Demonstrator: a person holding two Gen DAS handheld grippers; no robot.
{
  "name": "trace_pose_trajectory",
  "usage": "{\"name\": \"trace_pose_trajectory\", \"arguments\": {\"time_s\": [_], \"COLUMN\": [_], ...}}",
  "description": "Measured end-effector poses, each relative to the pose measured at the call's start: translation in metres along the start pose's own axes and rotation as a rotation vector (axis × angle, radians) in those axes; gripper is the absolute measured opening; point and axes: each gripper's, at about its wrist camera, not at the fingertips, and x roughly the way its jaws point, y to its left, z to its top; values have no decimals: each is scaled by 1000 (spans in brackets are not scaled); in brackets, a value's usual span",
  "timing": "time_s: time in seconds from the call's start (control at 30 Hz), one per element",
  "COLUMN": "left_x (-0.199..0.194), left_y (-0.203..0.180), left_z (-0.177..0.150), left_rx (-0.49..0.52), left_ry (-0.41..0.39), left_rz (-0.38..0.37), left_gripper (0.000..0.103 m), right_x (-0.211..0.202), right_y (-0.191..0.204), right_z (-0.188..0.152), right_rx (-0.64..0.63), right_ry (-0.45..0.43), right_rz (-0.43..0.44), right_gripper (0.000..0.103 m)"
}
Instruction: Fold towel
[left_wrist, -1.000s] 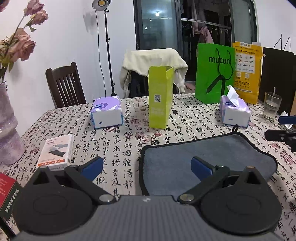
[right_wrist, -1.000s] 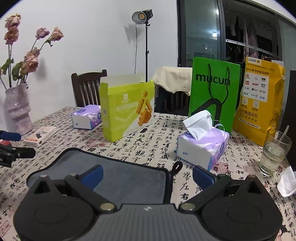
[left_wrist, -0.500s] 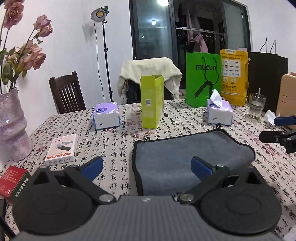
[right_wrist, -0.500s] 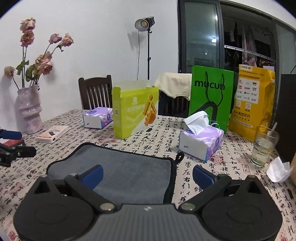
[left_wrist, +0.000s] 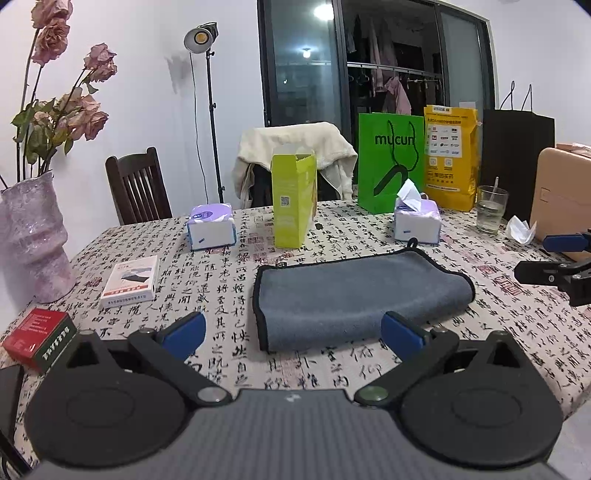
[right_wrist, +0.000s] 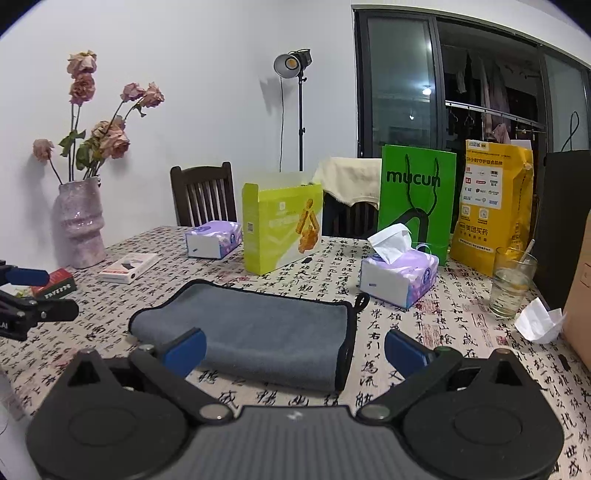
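Towel (left_wrist: 354, 299), folded, lies flat just ahead of left gripper (left_wrist: 291, 332) and right gripper (right_wrist: 293, 350), both spread, holding nothing.

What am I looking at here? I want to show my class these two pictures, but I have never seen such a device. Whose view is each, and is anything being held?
A person holds a two-finger gripper in each hand, each with a camera looking along its blue-tipped fingers. One picture comes from the left gripper, the other from the right gripper. Both are open and hold nothing. On the patterned tablecloth lies a folded grey towel, with tissue packs, a green box, a glass and a vase around it.
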Motion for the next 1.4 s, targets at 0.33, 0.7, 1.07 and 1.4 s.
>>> {"name": "trace_pose_trajectory", "arguments": {"time_s": [0.33, 0.7, 1.07, 1.4], "left_x": [-28, -59, -96, -122], "left_y": [-3, -9, -15, -13], "left_z": [-16, -43, -63, -85], "left_rx": [-12, -18, -26, -34], "left_ry": [-14, -28, -68, -86], "left_rz": [4, -6, -13, -13], "left_gripper": [103, 103, 103, 103], "right_x": [-31, -64, -102, -128], "right_y": [12, 30, 49, 66], "right_z": [-17, -34, -54, -69], "right_rx": [-23, -60, -71, -70], "right_ry": [-20, -43, -68, -80], "right_rz": [-5, -9, 4, 9], "right_gripper": [103, 103, 103, 103]}}
